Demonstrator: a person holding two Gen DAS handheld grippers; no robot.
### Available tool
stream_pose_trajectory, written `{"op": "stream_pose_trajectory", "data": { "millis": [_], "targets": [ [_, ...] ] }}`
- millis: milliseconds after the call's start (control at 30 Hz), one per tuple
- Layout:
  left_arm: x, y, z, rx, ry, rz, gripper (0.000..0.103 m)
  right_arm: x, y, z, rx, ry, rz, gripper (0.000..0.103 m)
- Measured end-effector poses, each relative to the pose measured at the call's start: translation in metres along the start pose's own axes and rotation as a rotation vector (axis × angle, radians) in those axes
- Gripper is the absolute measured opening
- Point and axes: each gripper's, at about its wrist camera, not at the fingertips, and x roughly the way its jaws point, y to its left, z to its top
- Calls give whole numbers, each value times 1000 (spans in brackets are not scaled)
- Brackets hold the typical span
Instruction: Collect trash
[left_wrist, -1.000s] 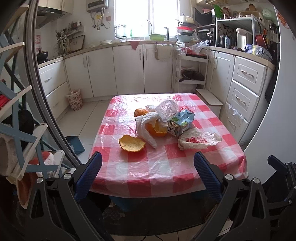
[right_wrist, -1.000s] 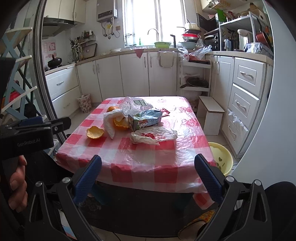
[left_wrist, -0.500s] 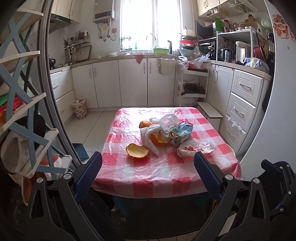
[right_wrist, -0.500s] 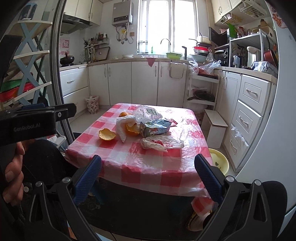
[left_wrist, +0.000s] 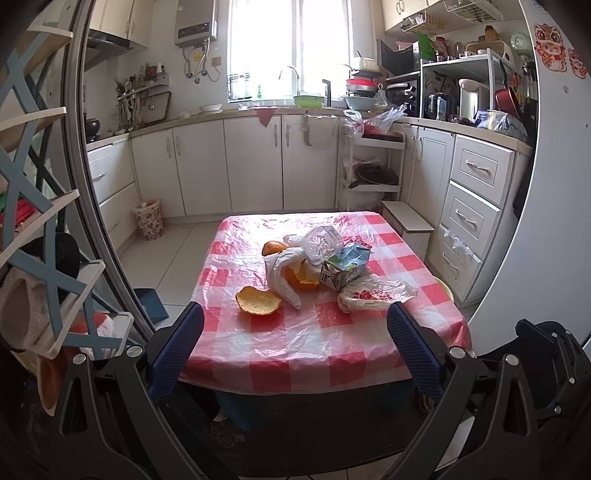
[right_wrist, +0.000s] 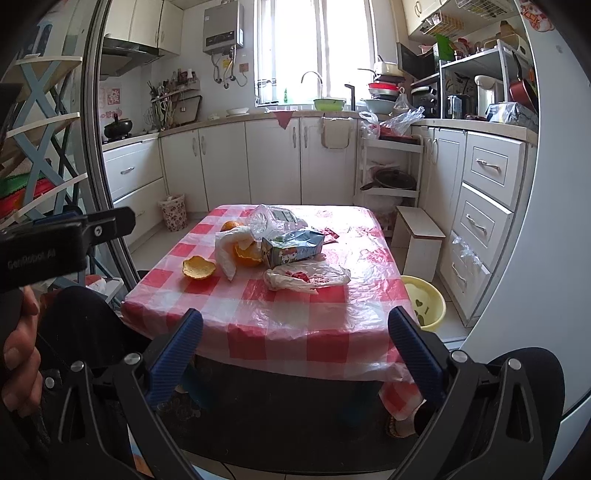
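Note:
A low table with a red-checked plastic cloth (left_wrist: 314, 339) (right_wrist: 295, 325) holds a heap of trash. An orange peel half (left_wrist: 258, 301) (right_wrist: 198, 267) lies at the front left. Behind it are a white plastic bag over orange peels (left_wrist: 282, 275) (right_wrist: 229, 251), a crushed clear bottle (left_wrist: 320, 240) (right_wrist: 271, 216), a blue drink carton (left_wrist: 345, 267) (right_wrist: 293, 251) and a flat wrapper bag with red print (left_wrist: 375, 293) (right_wrist: 306, 277). My left gripper (left_wrist: 295, 347) and right gripper (right_wrist: 295, 350) both stand open, short of the table's near edge, holding nothing.
A yellow basin (right_wrist: 424, 301) sits on the floor right of the table, near a white step stool (right_wrist: 419, 236). A patterned bin (left_wrist: 148, 219) stands by the far-left cabinets. A shelf rack (left_wrist: 40, 229) is at my left; a hand (right_wrist: 18, 354) holds the left gripper.
Both grippers have pulled back and risen, so the table looks smaller and farther off. Their fingers stay open. The trash on the table has not moved.

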Motion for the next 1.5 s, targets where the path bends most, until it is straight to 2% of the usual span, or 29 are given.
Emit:
{"op": "stream_pose_trajectory", "data": {
  "millis": [300,533,633,767,900,1167,1500],
  "targets": [
    [5,-8,-6,25,16,-17,95,7,-9,-4,32,22,8,96],
    [8,-3,-4,-8,22,-29,95,7,-1,-4,-10,19,39,96],
    [12,-6,-4,11,27,-15,95,10,1,5,-50,-18,31,96],
    [32,-7,-3,12,69,-2,95,38,0,28,-89,-43,27,96],
    [56,-6,1,13,106,24,95,92,-9,41,-81,13,21,96],
    [116,7,17,-31,160,61,95,242,-34,39,-77,293,-12,96],
    [171,13,27,-31,182,82,95,339,-28,55,-47,391,107,96]
  ]
}}
